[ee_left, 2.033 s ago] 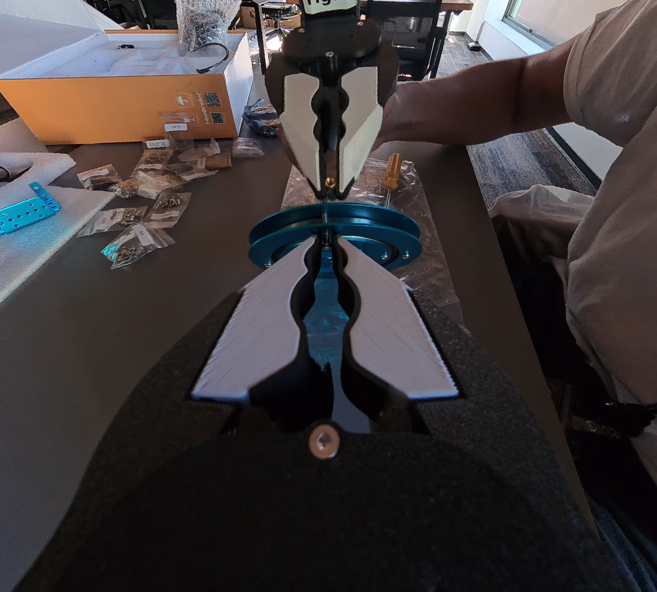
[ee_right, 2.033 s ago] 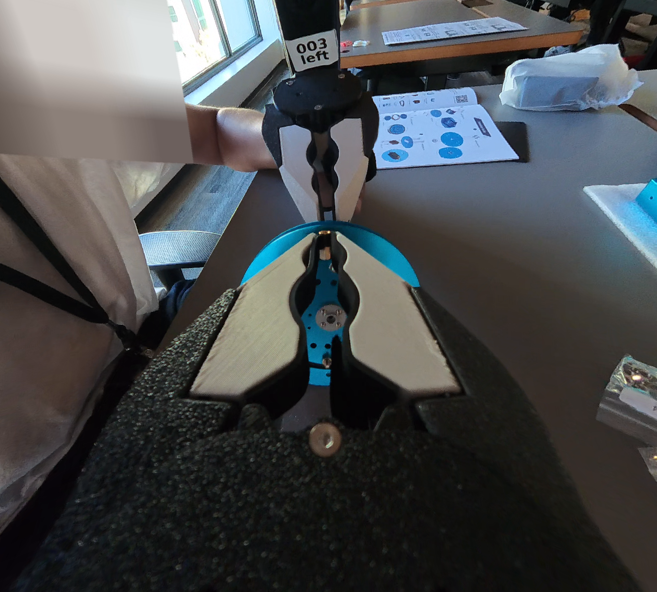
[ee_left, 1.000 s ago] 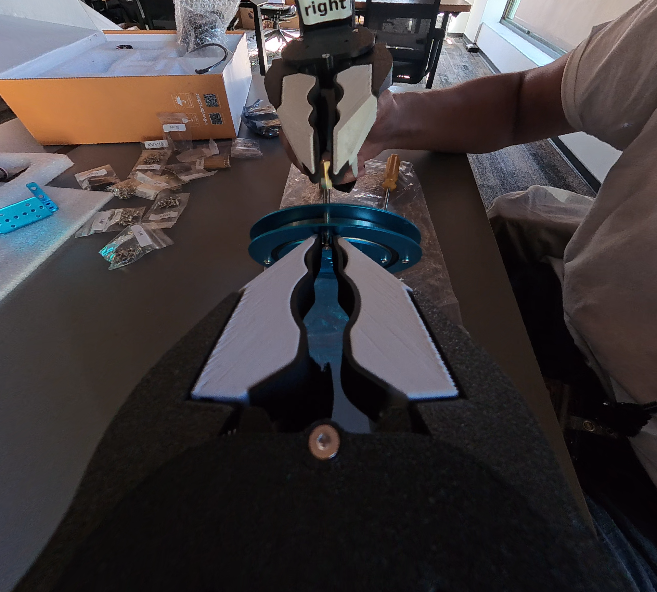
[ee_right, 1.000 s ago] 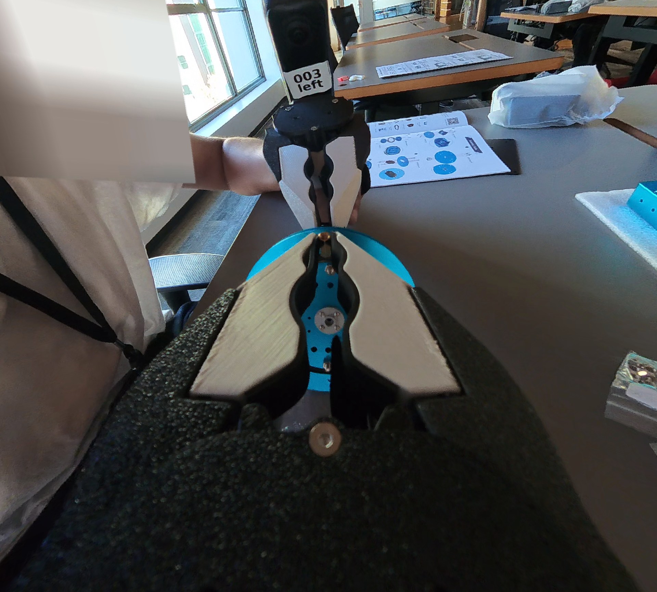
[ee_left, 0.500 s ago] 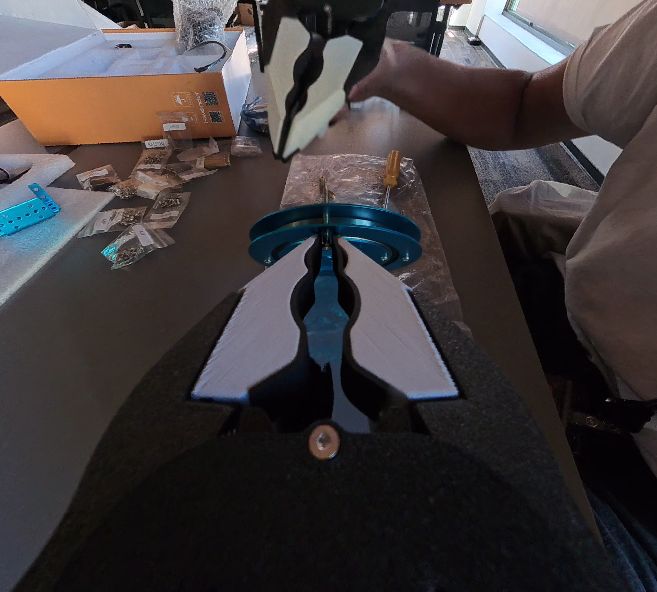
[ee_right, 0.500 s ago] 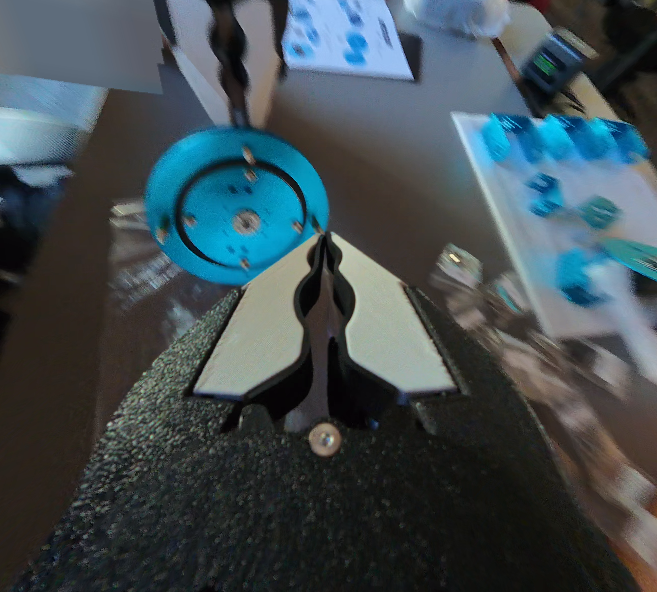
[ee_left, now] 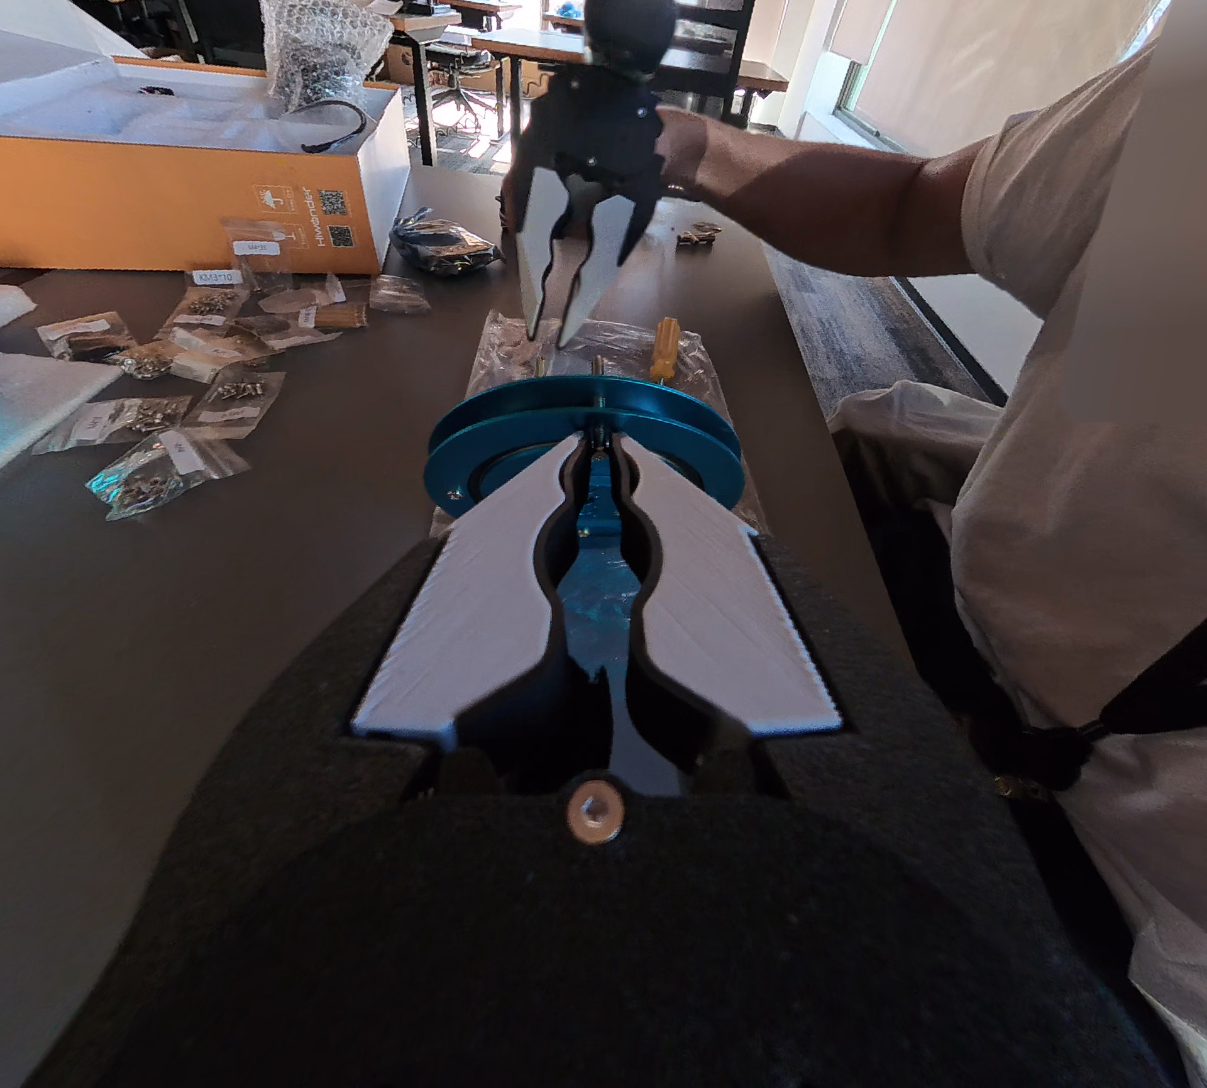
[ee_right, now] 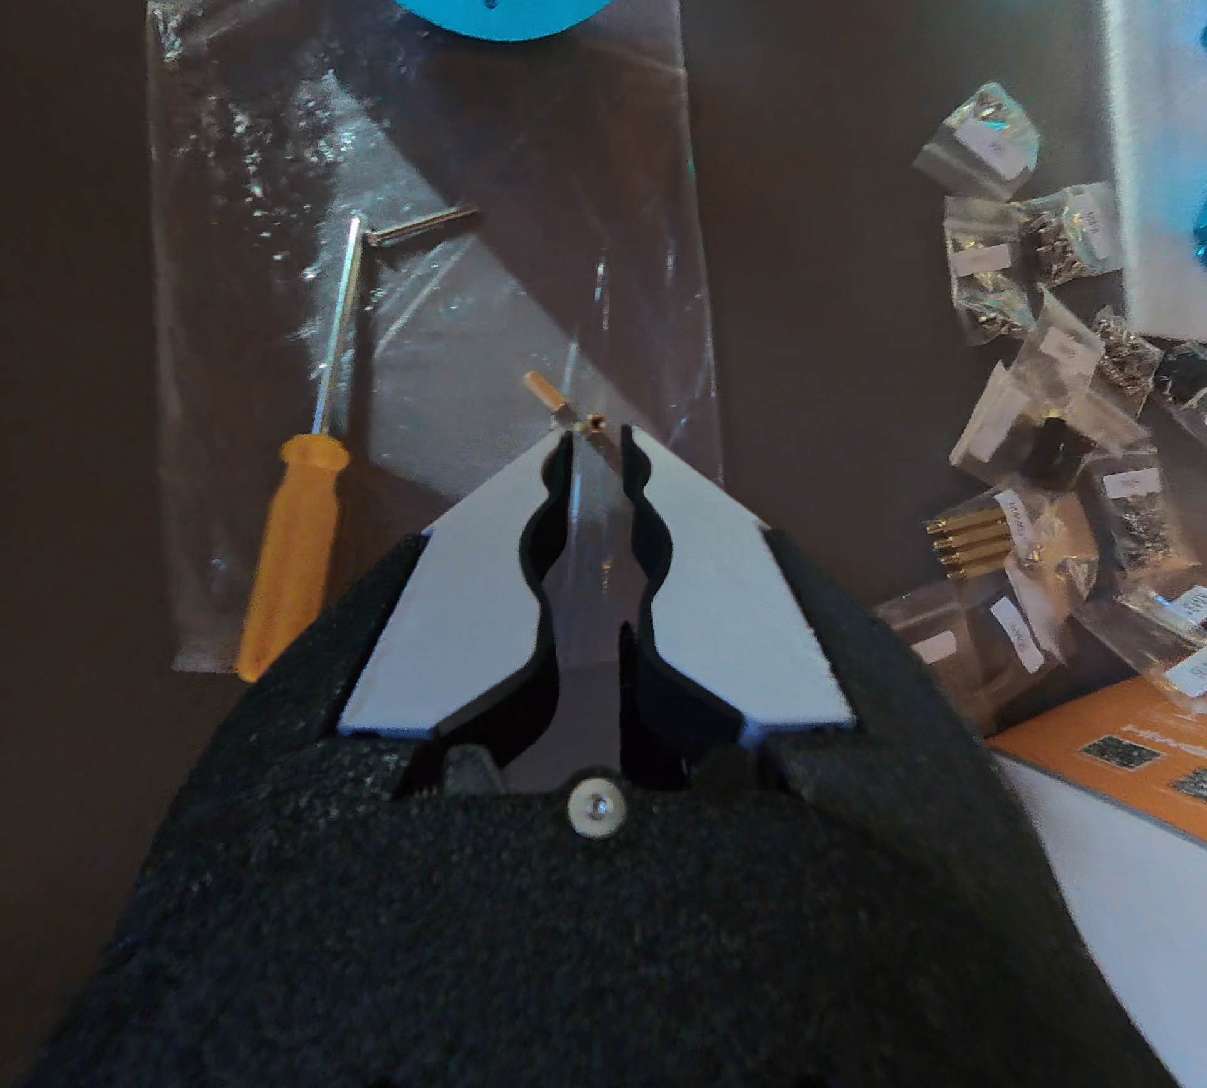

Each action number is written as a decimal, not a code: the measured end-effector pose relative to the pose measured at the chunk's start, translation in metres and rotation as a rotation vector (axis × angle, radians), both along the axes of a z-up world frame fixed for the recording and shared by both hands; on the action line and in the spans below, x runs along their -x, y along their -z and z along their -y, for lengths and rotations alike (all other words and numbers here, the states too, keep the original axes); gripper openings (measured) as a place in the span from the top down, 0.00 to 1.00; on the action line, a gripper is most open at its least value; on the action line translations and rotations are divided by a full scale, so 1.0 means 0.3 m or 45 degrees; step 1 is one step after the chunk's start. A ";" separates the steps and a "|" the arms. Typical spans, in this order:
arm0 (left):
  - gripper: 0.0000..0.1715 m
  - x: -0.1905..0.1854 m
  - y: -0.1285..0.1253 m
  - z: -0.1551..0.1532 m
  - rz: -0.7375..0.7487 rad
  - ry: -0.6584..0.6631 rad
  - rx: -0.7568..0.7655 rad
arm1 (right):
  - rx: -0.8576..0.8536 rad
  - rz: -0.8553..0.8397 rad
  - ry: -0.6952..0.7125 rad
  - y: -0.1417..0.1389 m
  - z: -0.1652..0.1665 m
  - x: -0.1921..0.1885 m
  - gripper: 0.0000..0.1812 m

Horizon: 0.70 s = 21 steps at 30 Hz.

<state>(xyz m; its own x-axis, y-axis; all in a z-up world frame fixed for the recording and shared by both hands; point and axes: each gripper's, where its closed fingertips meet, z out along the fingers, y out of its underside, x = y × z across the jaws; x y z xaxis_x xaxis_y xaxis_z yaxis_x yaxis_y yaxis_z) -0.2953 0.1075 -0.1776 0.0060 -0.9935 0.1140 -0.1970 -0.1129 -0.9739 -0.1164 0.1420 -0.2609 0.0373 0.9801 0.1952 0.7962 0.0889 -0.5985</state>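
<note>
Well, looking at a pretty crowded dark surface [ee_left: 261, 567] here. Got the left gripper [ee_left: 597, 444] low and level, fingers clenched on a thin post at the near edge of the blue disc assembly [ee_left: 522, 423], right in the slot between its two stacked discs. Sitting over a clear plastic bag [ee_right: 274, 155], close to the surface's right edge, next to the person's shirt. Can't tell if resting on the bag or held just off it.

Got the right gripper [ee_right: 595, 433] beyond the discs, tipped nose-down over the far end of that bag, fingers released with a narrow gap. Just past the tips, spotting a brass standoff [ee_right: 543, 392] lying flat on the bag; can't tell whether touching.

Also on the bag: an orange-handled screwdriver [ee_right: 287, 547] off to one side and a dark screw [ee_right: 421, 226] nearer the discs, both well apart from the tips. Plenty of bare bag in between. On the other side, hemmed in by a heap of small parts bags [ee_right: 1058, 469] and an orange-and-white box [ee_left: 196, 201].
</note>
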 end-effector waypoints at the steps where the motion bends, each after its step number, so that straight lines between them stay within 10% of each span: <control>1: 0.98 -0.002 -0.001 0.003 0.002 0.004 -0.003 | 0.038 -0.032 -0.003 0.010 -0.010 0.002 0.92; 21: 0.98 0.001 0.000 -0.014 -0.006 -0.034 -0.017 | 0.153 -0.050 0.080 0.003 -0.021 0.051 0.97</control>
